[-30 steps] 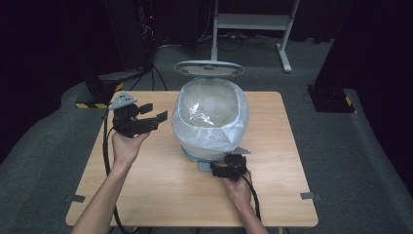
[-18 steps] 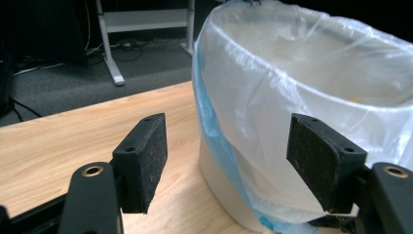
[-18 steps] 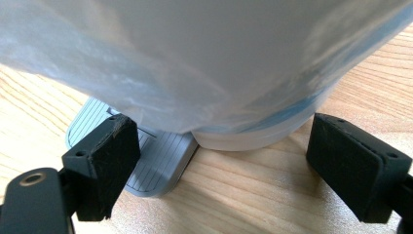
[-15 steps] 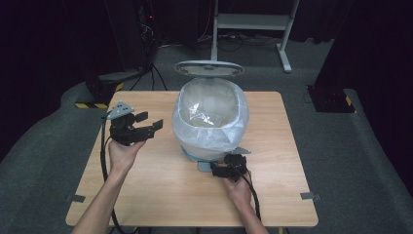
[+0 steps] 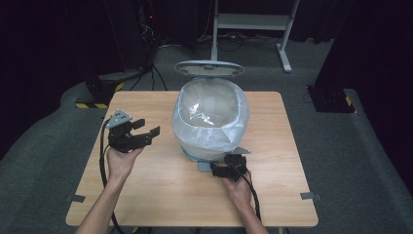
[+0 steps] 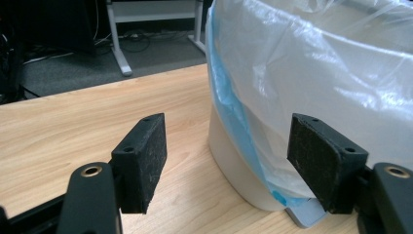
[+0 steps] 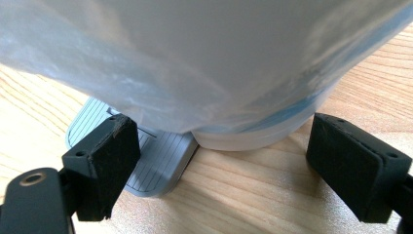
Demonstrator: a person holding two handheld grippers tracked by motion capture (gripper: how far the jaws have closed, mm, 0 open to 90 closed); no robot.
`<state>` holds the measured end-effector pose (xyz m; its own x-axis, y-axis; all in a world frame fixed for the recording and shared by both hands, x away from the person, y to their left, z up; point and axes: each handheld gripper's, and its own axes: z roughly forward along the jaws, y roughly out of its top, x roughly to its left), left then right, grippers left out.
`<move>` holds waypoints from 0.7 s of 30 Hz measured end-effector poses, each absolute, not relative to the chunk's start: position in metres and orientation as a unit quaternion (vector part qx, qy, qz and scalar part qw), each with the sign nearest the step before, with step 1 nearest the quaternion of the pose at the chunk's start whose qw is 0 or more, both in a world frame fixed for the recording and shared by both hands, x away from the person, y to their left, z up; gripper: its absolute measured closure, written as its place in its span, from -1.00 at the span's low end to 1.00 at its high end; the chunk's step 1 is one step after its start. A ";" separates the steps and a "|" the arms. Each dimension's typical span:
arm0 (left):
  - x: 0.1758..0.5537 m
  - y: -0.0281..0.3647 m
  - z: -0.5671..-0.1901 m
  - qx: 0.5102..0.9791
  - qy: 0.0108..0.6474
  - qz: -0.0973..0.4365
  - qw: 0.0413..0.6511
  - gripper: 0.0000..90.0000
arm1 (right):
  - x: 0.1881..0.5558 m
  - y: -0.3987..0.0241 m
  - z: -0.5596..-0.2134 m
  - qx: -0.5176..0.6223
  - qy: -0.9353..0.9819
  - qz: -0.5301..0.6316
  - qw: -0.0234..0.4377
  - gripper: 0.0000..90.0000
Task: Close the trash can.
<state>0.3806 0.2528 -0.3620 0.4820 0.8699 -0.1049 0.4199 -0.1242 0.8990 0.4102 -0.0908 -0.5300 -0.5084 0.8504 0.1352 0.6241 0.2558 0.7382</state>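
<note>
A white pedal bin point(image 5: 210, 124) stands in the middle of the high view, on the far half of the wooden surface point(image 5: 160, 195). Its lid point(image 5: 209, 68) is tipped up behind it, and a clear plastic liner point(image 5: 214, 131) is folded over the rim and hangs down the outside, with a blue edge showing low on the wall. At the foot of the bin a grey ribbed pedal point(image 7: 146, 161) sticks out toward the bottom of the frame.

The left hand-held gripper point(image 5: 146, 131) sits left of centre in the high view, held in the person's left hand point(image 5: 119, 161), a little apart from the bin's left side. Its jaws are spread with nothing between them. In the left gripper view they frame bare wood and the bin's lower wall, the right-hand pad point(image 6: 321, 161) standing in front of the hanging liner; whether it touches the plastic cannot be told.

The right hand-held gripper point(image 5: 225, 168) lies low, just below the bin's foot, in the person's right hand point(image 5: 238, 187). Its jaws are also spread wide and grip nothing: in the right gripper view the left pad point(image 7: 104, 165) stands in front of the pedal and the other pad is at the right edge, the bin's base between and beyond them
</note>
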 end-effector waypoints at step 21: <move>0.373 0.265 -0.389 0.703 0.479 0.226 0.474 -0.31 | 0.410 -0.091 -0.530 0.473 0.779 0.385 0.147 -0.73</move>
<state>0.3725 0.2654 -0.3894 0.4388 0.8881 -0.1367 0.4602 -0.0915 0.8831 0.4102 -0.0908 -0.5299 -0.5085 0.8504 0.1349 0.6240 0.2560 0.7383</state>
